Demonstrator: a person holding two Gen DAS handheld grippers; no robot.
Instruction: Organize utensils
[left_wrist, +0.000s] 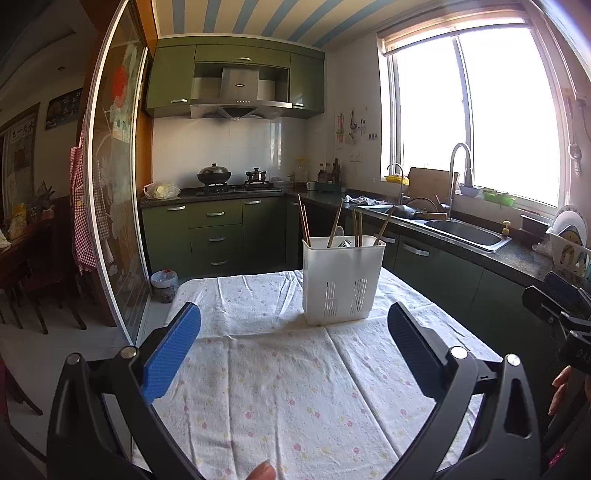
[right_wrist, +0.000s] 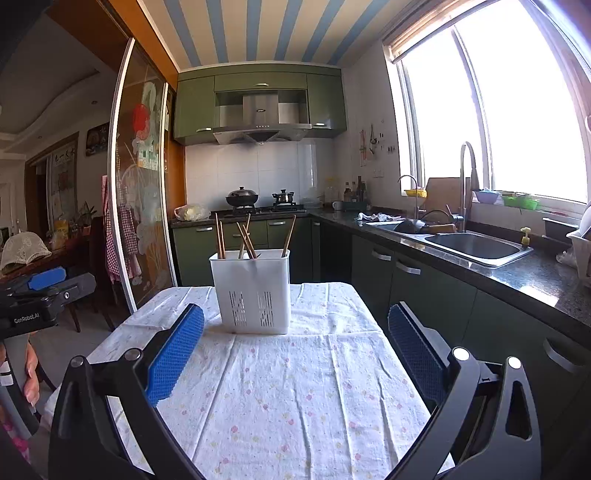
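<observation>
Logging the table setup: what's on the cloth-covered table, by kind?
White utensil holder: 1
Wooden chopsticks standing in it: about 7
White utensil in it: 1
Loose items on the cloth: 0
Total: about 9

A floral cloth (left_wrist: 295, 387) covers the tabletop. Behind it, green cabinets (left_wrist: 218, 236) run under a dark counter with a steel sink (right_wrist: 476, 245) and tall faucet (right_wrist: 466, 177) below a bright window (left_wrist: 476, 122). A black wok (right_wrist: 242, 197) sits on the stove beneath a range hood (left_wrist: 240, 94). A checked apron (left_wrist: 83, 221) hangs by the sliding glass door (right_wrist: 142, 173).
</observation>
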